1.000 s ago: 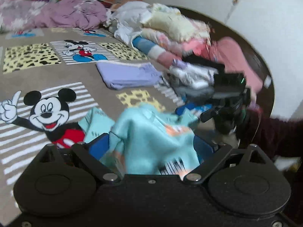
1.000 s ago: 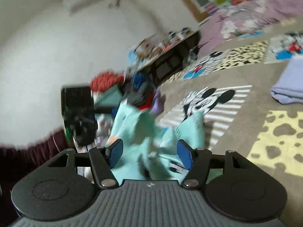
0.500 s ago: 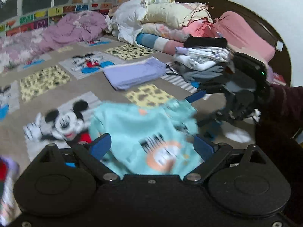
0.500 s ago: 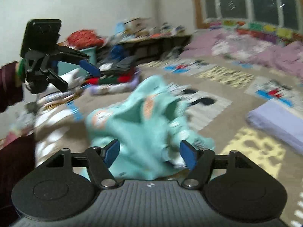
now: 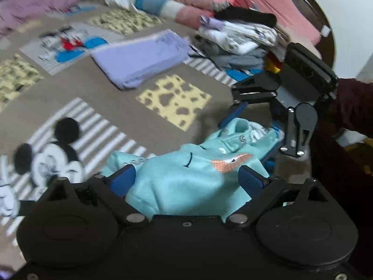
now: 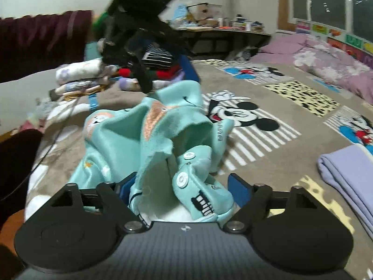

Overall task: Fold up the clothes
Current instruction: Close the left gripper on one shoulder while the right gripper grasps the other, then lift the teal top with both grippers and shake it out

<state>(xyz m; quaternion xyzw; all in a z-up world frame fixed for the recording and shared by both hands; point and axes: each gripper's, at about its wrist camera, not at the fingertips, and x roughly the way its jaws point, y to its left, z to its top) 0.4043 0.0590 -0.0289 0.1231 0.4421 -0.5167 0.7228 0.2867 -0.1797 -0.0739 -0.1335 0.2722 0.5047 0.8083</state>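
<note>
A crumpled turquoise baby garment (image 5: 186, 182) with snap buttons and an orange print lies bunched on the cartoon-mouse bedspread (image 5: 144, 114). My left gripper (image 5: 187, 180) hangs over one end of it. Its blue pads stand wide apart with the cloth lying between them, so it is open. In the right wrist view the same garment (image 6: 153, 140) rises in a heap. My right gripper (image 6: 183, 187) is open over its snap end, and its right pad (image 6: 240, 190) stands clear of the cloth. Each gripper shows in the other's view, the right gripper (image 5: 254, 126) at the garment's far end and the left gripper (image 6: 167, 74) above it.
A folded lilac cloth (image 5: 139, 58) lies on the bed beyond the garment. Stacks of folded clothes (image 5: 237, 39) and pillows (image 5: 279, 7) line the headboard side. A dark-red sleeve (image 5: 354, 107) holds the right gripper. More folded piles (image 6: 79, 77) and a cluttered desk (image 6: 221, 28) stand behind.
The left gripper swung from raised and apart at the side to close over the garment's far end. The garment went from spread and lifted to a bunched heap. The right jaws stand a little wider.
</note>
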